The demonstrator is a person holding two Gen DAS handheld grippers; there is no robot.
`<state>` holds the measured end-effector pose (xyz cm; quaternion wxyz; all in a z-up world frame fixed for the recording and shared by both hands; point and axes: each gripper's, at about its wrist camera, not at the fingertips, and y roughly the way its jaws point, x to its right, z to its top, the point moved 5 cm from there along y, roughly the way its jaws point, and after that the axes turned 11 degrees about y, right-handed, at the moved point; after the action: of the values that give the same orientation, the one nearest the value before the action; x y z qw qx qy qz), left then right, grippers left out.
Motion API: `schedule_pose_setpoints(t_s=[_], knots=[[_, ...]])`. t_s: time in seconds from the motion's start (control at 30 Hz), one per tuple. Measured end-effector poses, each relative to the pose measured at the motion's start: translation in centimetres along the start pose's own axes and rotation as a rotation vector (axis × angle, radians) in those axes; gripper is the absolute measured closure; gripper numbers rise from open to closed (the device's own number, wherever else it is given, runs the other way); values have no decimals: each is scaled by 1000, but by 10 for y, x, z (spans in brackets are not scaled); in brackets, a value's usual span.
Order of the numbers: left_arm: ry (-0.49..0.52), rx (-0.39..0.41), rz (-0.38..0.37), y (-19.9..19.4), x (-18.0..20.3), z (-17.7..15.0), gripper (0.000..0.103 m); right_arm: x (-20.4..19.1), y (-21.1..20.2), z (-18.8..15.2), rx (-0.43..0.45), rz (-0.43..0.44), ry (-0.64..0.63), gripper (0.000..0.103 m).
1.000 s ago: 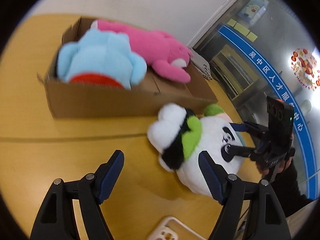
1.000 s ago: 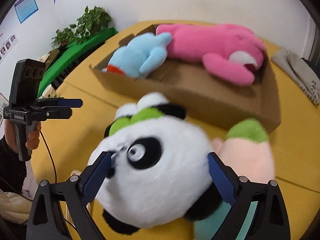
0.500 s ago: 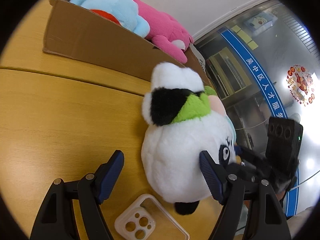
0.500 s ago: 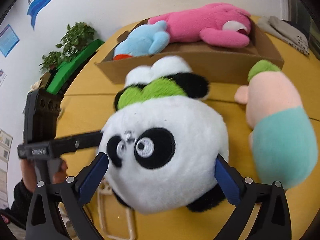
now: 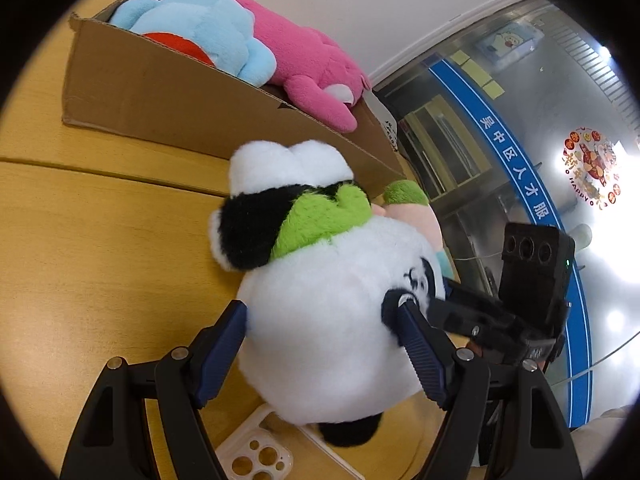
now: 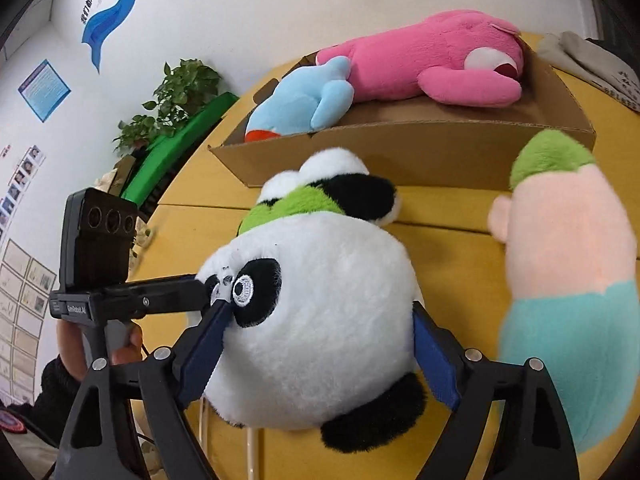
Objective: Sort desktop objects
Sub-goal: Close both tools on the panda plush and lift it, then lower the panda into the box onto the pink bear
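Note:
A round panda plush (image 5: 332, 340) with a green scarf lies on the wooden table in front of a cardboard box (image 5: 160, 92). My left gripper (image 5: 320, 312) is open around its back, and both blue pads brush its sides. From the opposite side my right gripper (image 6: 320, 314) straddles the panda (image 6: 320, 340). Its jaws are closing and both pads press into the fur, one beside the eye. The two grippers' fingers meet at the panda's face. I cannot tell whether the panda rests on the table or is lifted.
The box (image 6: 400, 148) holds a blue plush (image 6: 308, 100) and a pink plush (image 6: 432, 56). A peach and teal plush (image 6: 568, 280) with a green top stands right of the panda. A clear phone case (image 5: 256, 456) lies under the panda's near side. Glass wall behind.
My left gripper has sunk and moved over the panda, which now sits between its fingers instead of beside them. The right gripper's fingers have narrowed onto the panda and its view has rolled.

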<state>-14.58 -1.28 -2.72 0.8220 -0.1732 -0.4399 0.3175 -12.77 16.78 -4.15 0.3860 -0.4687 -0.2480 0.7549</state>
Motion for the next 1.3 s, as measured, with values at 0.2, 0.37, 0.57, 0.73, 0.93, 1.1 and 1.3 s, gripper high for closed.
schedule_pose_setpoints(t_s=[0.2, 0.37, 0.57, 0.73, 0.93, 1.1, 1.3], knots=[[-37, -8, -28, 1, -7, -6, 22, -7, 1, -20, -31, 22, 79, 10], [0, -41, -15, 4, 0, -4, 22, 1, -16, -3, 6, -14, 45, 10], [-19, -50, 15, 3, -7, -7, 22, 7, 6, 4, -60, 18, 38, 23], [0, -46, 11, -5, -2, -12, 30, 4, 6, -6, -57, 81, 30, 32], [33, -45, 16, -5, 10, -12, 42, 2, -1, -15, -46, 74, 0, 42], [78, -32, 41, -15, 27, -3, 47, -2, -15, -15, -13, 114, -2, 52], [193, 53, 53, -42, 55, 50, 48, -26, -51, 20, 100, 143, -71, 52]])
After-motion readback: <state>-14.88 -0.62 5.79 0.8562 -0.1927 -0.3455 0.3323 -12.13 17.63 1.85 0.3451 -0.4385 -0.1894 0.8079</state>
